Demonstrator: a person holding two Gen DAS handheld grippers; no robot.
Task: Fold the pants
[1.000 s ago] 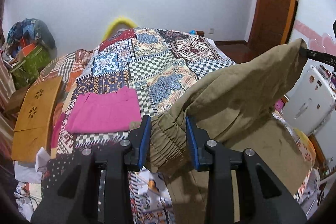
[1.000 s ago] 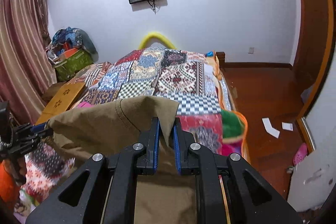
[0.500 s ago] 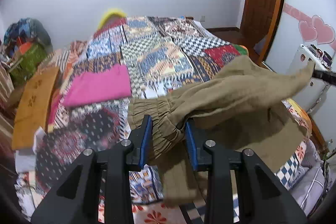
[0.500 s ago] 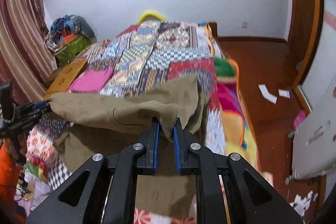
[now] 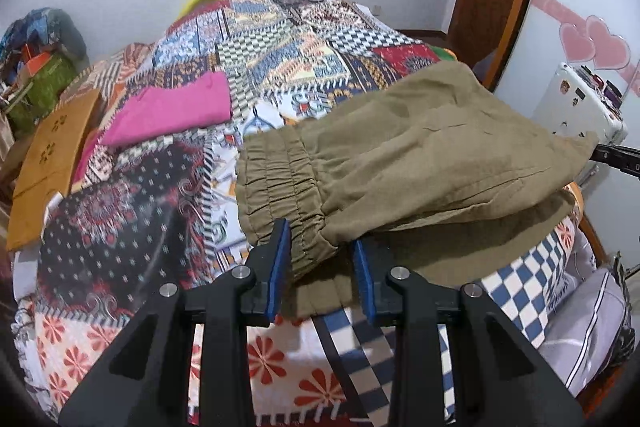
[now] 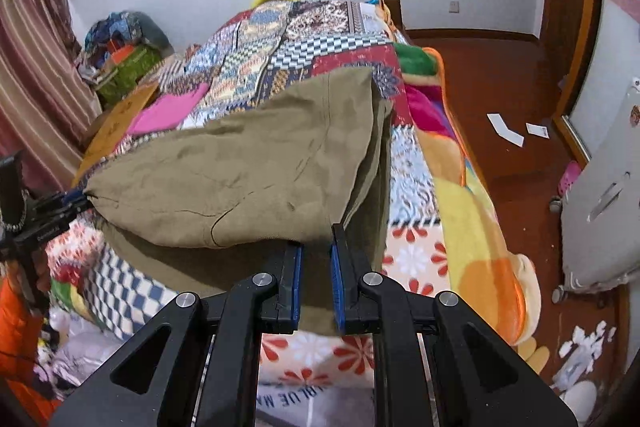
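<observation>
Olive-brown pants (image 5: 420, 155) hang stretched between my two grippers over the near end of the bed, the upper layer doubled above a lower layer lying on the quilt. My left gripper (image 5: 320, 245) is shut on the gathered elastic waistband (image 5: 280, 183). My right gripper (image 6: 316, 247) is shut on the other end of the pants (image 6: 240, 179), a thin edge of cloth pinched between its blue pads. Each gripper shows at the edge of the other's view: the right gripper (image 5: 616, 157) in the left wrist view, the left gripper (image 6: 56, 215) in the right wrist view.
A patchwork quilt (image 5: 132, 211) covers the bed. A folded pink garment (image 5: 172, 111) lies on it further back, beside a wooden board (image 5: 48, 163). A white case (image 6: 600, 195) stands on the red floor (image 6: 500, 75) to the right of the bed.
Both grippers have come down and forward with the pants. The cloth now hangs lower, close over the bed's near end.
</observation>
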